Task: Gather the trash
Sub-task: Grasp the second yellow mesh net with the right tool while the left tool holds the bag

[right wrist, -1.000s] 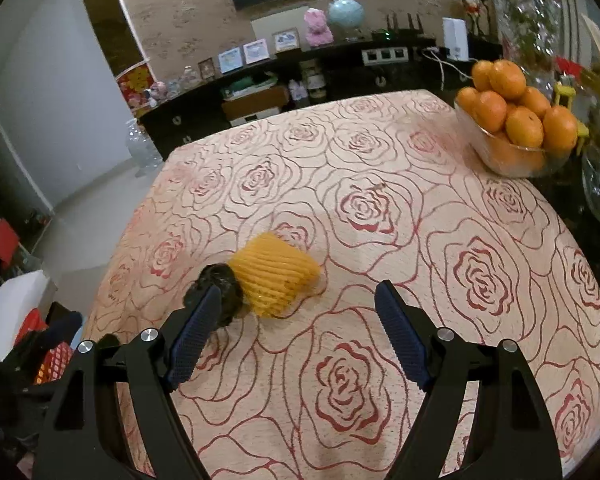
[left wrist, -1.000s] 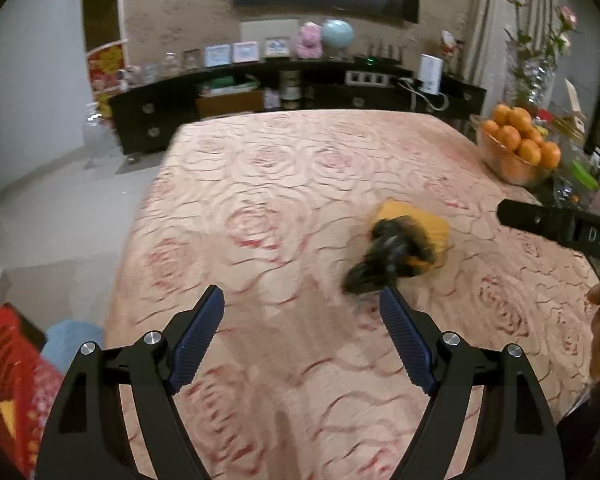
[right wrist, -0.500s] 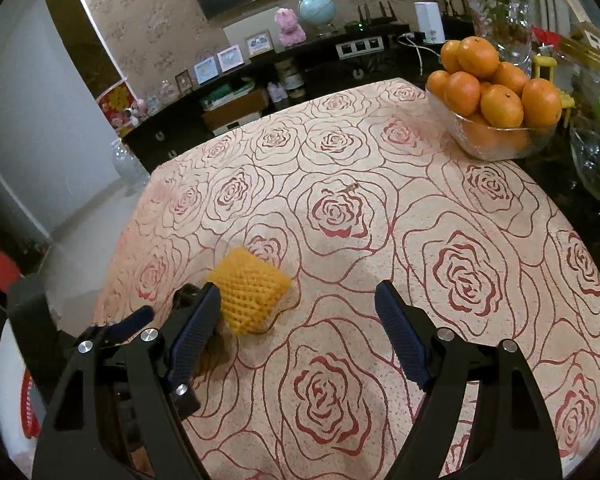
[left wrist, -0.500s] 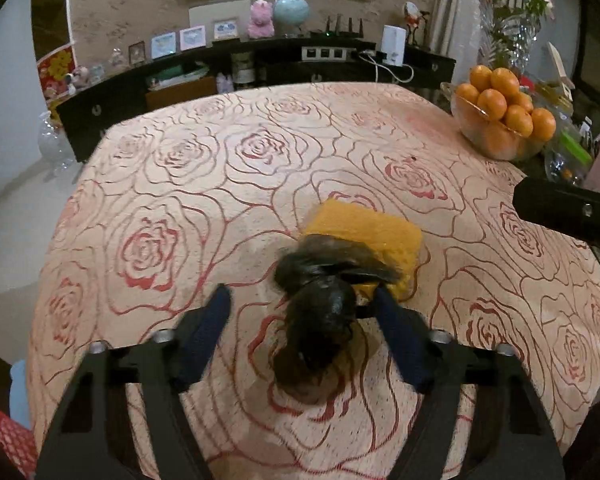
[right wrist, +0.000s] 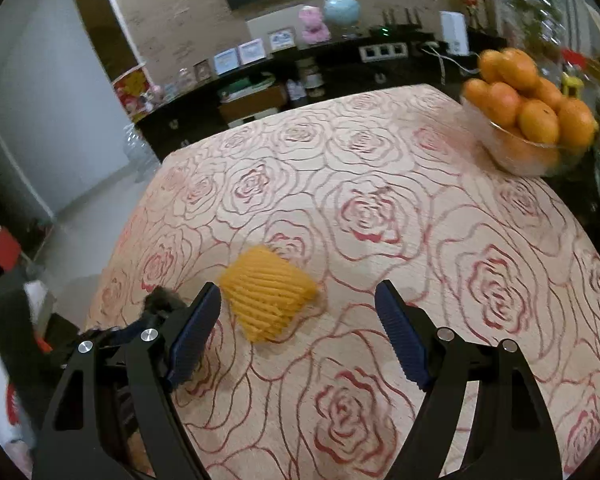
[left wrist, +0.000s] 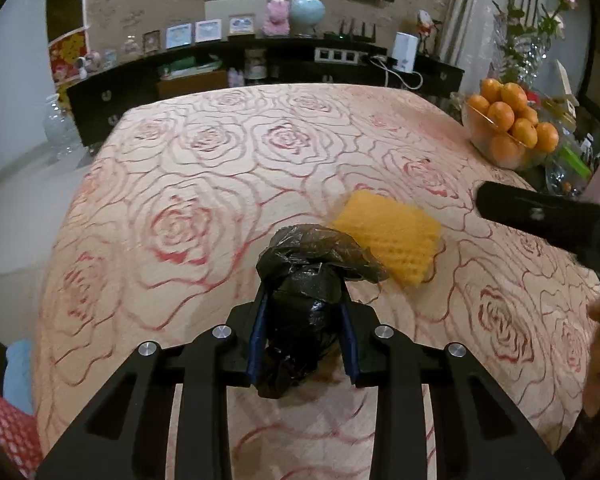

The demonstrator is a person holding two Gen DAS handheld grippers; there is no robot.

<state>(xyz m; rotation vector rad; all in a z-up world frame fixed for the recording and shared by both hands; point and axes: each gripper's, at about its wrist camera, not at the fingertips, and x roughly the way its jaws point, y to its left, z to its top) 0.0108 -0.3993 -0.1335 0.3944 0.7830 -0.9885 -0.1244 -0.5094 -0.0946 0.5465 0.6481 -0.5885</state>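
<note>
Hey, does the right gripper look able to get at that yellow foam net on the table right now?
Probably yes. The right gripper is open with the yellow foam net just ahead between its fingers, nothing covering it. The left gripper holds the black bag off to the side.

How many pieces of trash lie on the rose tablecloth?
2. The crumpled black plastic bag is clamped between the pads of the left hand-held gripper. The yellow foam fruit net lies just beyond it, touching the bag. None seems hidden.

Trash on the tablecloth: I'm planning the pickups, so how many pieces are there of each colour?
Black: 1, the black plastic bag, between the left gripper pads.
Yellow: 1, the yellow foam net, lying loose ahead of the open right gripper.
Total: 2.
</note>
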